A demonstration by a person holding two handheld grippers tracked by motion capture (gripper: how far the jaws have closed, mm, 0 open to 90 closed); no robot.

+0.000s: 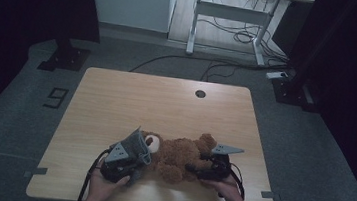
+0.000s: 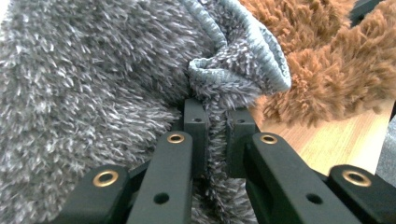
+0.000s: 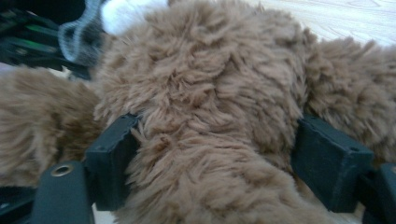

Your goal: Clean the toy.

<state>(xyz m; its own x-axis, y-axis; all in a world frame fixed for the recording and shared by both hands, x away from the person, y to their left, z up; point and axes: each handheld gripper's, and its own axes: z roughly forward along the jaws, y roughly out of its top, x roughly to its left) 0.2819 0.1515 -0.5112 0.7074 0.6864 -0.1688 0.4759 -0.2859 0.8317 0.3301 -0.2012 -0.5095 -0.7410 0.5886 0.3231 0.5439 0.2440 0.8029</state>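
low over the table, left gripper point(image 2: 215, 140) pinching grey cloth point(image 2: 93, 84), right gripper point(image 3: 215, 158) jaws wide around teddy bear point(image 3: 205, 93)

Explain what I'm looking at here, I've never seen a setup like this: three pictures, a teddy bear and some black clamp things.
A person sits at a wooden table with a hand-held two-jaw gripper in each hand. One picture looks down from above; the other two come from cameras riding on the grippers, looking along their black jaws. A brown teddy bear lies on the table. The left gripper is clamped shut on a fold of fluffy grey cloth by the bear's head. The right gripper has its jaws wide around the bear's furry body; whether they squeeze it is hard to tell.
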